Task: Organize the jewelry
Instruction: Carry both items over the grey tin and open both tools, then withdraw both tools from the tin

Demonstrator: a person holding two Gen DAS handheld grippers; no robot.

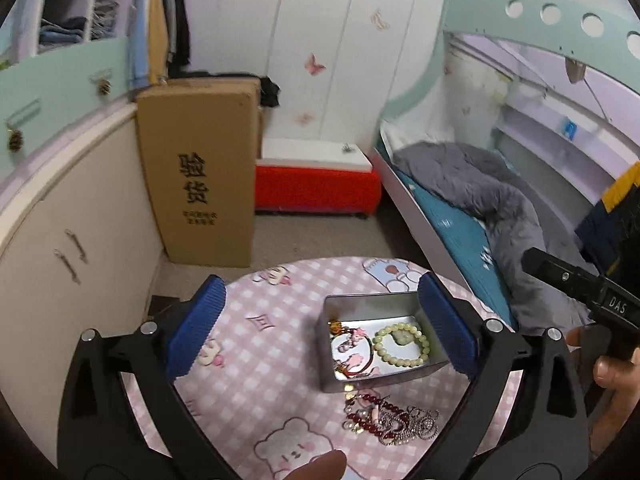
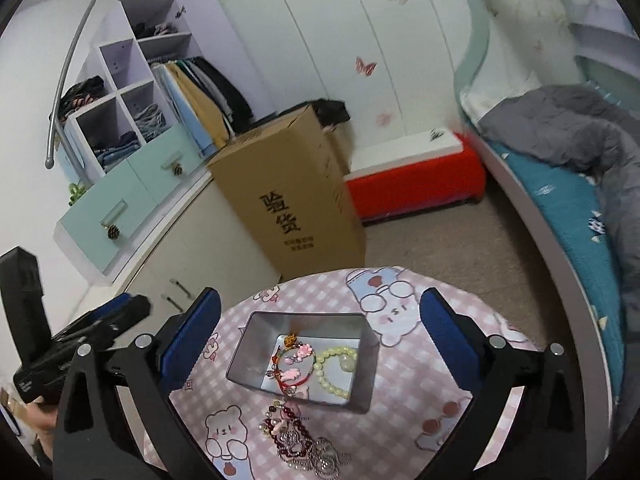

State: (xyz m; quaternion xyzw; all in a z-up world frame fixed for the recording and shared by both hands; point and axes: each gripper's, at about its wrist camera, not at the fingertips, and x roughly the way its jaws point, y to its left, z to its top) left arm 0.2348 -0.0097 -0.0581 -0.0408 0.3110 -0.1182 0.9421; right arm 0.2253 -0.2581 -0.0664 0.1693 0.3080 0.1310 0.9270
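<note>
A grey metal tin (image 1: 404,378) (image 2: 244,354) stands on a round table with a pink bear-print cloth (image 1: 256,376) (image 2: 416,384). In it lie a pale green bead bracelet (image 1: 400,344) (image 2: 334,368) and a red cord bracelet with pink charms (image 1: 354,350) (image 2: 294,364). A pile of dark red beads and silver chain (image 1: 390,416) (image 2: 300,440) lies on the cloth just in front of the tin. My left gripper (image 1: 324,328) is open above the tin and holds nothing. My right gripper (image 2: 320,332) is open above the tin and holds nothing.
A tall cardboard box (image 1: 200,168) (image 2: 292,196) stands on the floor behind the table. A red and white bench (image 1: 316,184) (image 2: 416,176) stands by the wall. A bed with a grey blanket (image 1: 480,200) (image 2: 568,132) is to the right, cabinets (image 1: 60,220) to the left.
</note>
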